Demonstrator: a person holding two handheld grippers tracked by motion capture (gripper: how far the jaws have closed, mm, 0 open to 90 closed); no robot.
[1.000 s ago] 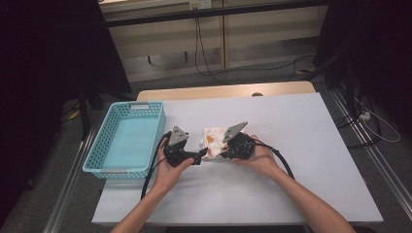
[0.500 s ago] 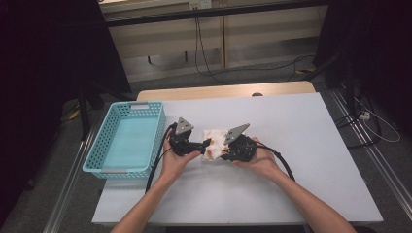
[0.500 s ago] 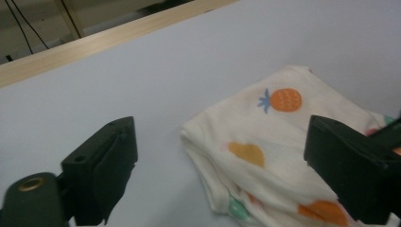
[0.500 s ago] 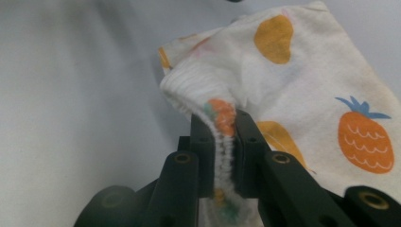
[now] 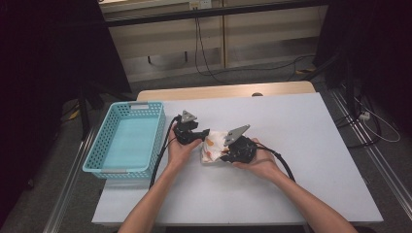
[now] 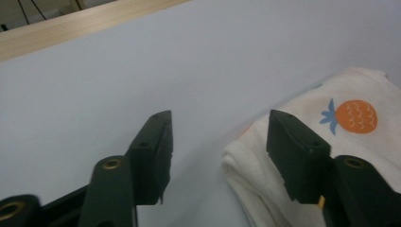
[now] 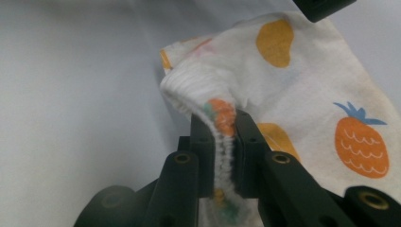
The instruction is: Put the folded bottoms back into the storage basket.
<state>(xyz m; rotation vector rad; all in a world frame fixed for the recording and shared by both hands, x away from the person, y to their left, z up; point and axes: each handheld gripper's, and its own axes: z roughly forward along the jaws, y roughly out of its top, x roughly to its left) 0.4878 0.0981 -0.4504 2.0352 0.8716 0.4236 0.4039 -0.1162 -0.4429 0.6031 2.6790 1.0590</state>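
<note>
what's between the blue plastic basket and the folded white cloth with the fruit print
In the high view, the left gripper and the hand holding it lie between the blue plastic basket and the white fruit-print cloth.

One white rectangular table [image 5: 311,145] carries everything. On it lie one cream folded cloth printed with orange pineapples [image 5: 214,144] and, left of that cloth, one light-blue perforated plastic basket [image 5: 99,148]. Two black hand-held grippers flank the cloth: left gripper [image 5: 204,132], right gripper [image 5: 224,156].
</note>
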